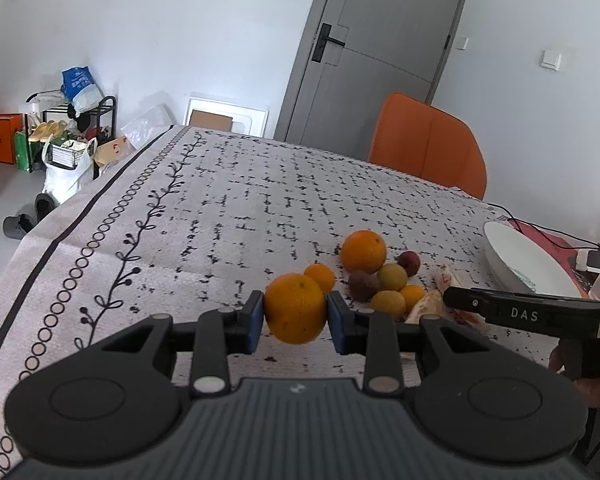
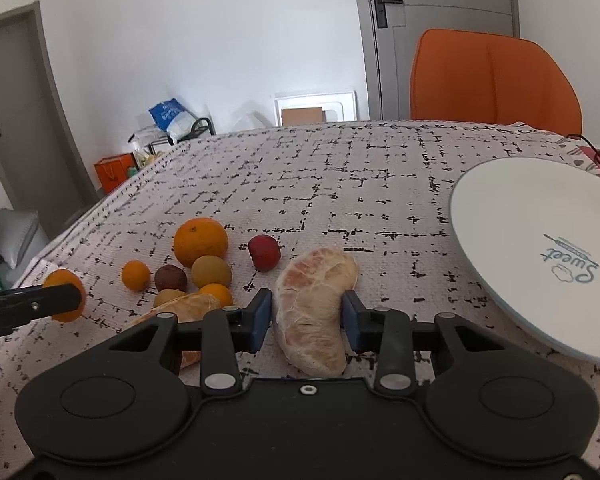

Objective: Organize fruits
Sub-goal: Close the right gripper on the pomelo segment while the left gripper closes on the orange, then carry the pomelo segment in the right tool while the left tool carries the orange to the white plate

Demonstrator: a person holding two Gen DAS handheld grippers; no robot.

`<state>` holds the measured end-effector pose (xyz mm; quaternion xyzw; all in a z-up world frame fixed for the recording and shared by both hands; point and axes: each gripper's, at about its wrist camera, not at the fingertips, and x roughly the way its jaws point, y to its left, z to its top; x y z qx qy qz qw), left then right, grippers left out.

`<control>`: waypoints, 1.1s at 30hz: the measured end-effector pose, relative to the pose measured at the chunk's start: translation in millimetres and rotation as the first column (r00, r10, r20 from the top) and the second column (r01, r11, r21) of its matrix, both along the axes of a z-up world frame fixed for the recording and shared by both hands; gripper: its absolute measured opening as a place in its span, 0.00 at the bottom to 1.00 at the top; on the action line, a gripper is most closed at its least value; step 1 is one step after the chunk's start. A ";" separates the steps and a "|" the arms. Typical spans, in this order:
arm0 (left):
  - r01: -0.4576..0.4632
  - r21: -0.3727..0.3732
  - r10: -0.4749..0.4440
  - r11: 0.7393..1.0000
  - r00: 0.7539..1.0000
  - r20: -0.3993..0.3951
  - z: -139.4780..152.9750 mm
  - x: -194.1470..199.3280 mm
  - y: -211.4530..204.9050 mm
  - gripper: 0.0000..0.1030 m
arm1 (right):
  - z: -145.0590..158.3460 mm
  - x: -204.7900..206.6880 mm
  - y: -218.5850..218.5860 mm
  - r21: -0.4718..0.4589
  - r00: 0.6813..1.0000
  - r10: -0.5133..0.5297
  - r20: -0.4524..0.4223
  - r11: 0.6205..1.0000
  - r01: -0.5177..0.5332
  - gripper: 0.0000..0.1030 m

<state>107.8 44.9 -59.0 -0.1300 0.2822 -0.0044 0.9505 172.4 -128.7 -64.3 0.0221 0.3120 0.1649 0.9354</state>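
Observation:
My left gripper (image 1: 296,312) is shut on an orange (image 1: 295,309) and holds it just above the patterned tablecloth. My right gripper (image 2: 307,312) is shut on a peeled pomelo segment (image 2: 314,304). A cluster of fruit lies on the cloth: a large orange (image 2: 201,241), a small orange (image 2: 136,275), a brown fruit (image 2: 171,278), a yellow-green fruit (image 2: 211,271), a red fruit (image 2: 264,253) and a second pomelo segment (image 2: 184,307). A white plate (image 2: 540,256) printed "Sweet" sits to the right. The left gripper with its orange shows at the left of the right wrist view (image 2: 62,296).
An orange chair (image 2: 494,80) stands behind the table's far edge. A black cable (image 1: 540,228) and red items lie beyond the plate (image 1: 520,256). Bags and a rack (image 1: 68,136) stand on the floor at the left. A grey door (image 1: 380,48) is behind.

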 end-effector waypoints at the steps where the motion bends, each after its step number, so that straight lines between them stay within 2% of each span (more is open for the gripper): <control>1: 0.005 0.001 -0.005 1.000 1.000 0.003 1.0 0.4 -2.0 0.31 | 1.3 -2.0 -1.1 0.004 1.000 -0.001 0.003 1.000 0.001 0.35; 6: 0.043 0.007 -0.043 0.999 0.999 0.028 11.3 0.6 -16.5 0.31 | 12.7 -14.0 -11.9 0.045 1.000 -0.011 0.026 0.999 0.010 0.35; 10: 0.088 0.049 -0.092 0.995 0.993 0.075 25.9 1.2 -32.8 0.31 | 27.3 -28.6 -20.7 0.066 0.997 -0.021 0.077 0.998 0.016 0.35; 18: 0.145 0.064 -0.151 0.987 0.984 0.092 35.6 11.0 -64.0 0.31 | 44.3 -43.4 -43.0 0.110 0.990 -0.047 0.134 0.993 0.032 0.35; 33: 0.228 0.110 -0.239 0.967 0.966 0.101 41.3 26.1 -123.0 0.31 | 46.7 -60.2 -103.4 0.159 0.974 -0.148 0.171 0.980 0.120 0.35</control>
